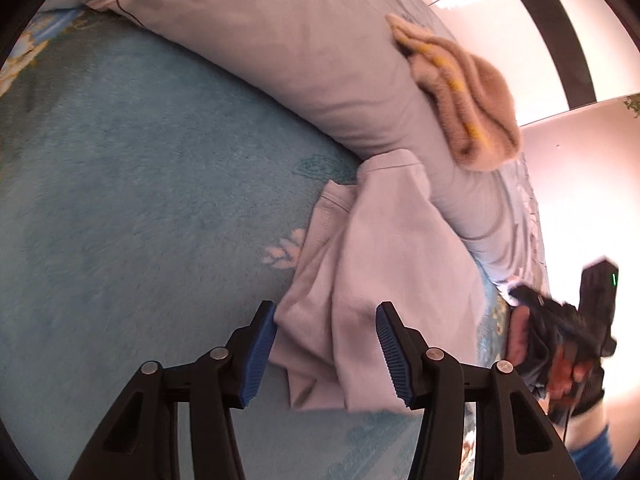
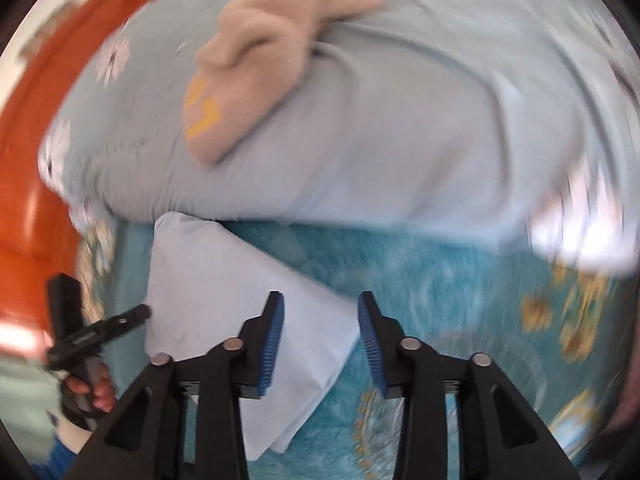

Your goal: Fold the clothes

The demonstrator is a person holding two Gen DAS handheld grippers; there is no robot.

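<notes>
Teal plush bed cover (image 1: 140, 208), pale wall (image 1: 568, 152), orange furniture (image 2: 36, 184).

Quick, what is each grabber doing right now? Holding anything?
Left gripper: open, holding nothing, above the folded pale lilac cloth garment.
Right gripper: open, holding nothing.

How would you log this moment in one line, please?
left gripper: open | right gripper: open | folded pale lilac cotton garment: on teal fleece blanket
</notes>
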